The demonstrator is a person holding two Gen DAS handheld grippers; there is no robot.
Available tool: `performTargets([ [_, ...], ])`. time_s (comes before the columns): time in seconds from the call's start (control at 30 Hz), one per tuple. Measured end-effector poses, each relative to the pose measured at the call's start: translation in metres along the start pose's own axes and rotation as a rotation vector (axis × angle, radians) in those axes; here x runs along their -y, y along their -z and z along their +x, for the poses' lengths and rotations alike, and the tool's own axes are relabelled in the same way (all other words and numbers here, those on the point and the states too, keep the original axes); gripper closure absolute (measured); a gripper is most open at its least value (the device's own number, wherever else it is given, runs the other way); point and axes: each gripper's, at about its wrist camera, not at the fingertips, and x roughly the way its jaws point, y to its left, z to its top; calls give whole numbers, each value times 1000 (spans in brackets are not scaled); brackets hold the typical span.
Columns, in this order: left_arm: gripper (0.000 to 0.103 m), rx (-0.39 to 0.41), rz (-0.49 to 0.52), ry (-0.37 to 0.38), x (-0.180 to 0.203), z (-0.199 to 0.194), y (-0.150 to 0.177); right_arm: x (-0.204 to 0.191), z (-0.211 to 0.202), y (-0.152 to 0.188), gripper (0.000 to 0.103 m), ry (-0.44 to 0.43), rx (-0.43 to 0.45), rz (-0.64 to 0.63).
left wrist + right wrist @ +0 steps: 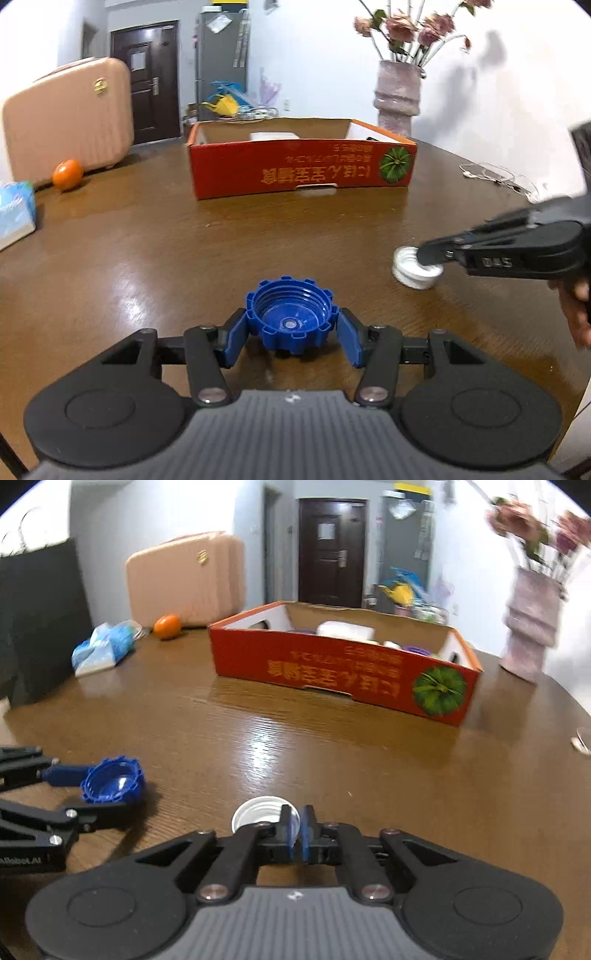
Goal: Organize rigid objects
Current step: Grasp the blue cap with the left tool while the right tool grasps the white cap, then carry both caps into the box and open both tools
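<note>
A blue toothed screw cap sits open side up between the blue pads of my left gripper, which is shut on its sides. In the right wrist view the same blue cap appears at the left, held by the left gripper just above the table. My right gripper is shut on the rim of a white cap; the white cap and right gripper also show at the right of the left wrist view. A red cardboard box stands beyond, open on top, with white and purple items inside.
On the brown wooden table lie an orange, a blue tissue pack, a white cable and a pink vase with flowers. A black bag stands at the left. A pink suitcase is behind.
</note>
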Motion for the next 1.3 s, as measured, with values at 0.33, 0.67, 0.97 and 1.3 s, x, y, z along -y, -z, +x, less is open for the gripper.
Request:
performTargets([
  [0.33, 37, 12, -24, -35, 0, -5, 6, -13, -18, 12, 52, -27, 59, 41],
  [0.67, 49, 15, -50, -34, -3, -2, 3, -8, -1, 8, 64, -42, 63, 53],
  [0.97, 49, 115, -82, 101, -18, 28, -101, 63, 20, -95, 64, 10, 193, 12],
  [1.3, 48, -87, -205, 41, -39, 236, -252, 134, 171, -206, 64, 161, -12, -80],
])
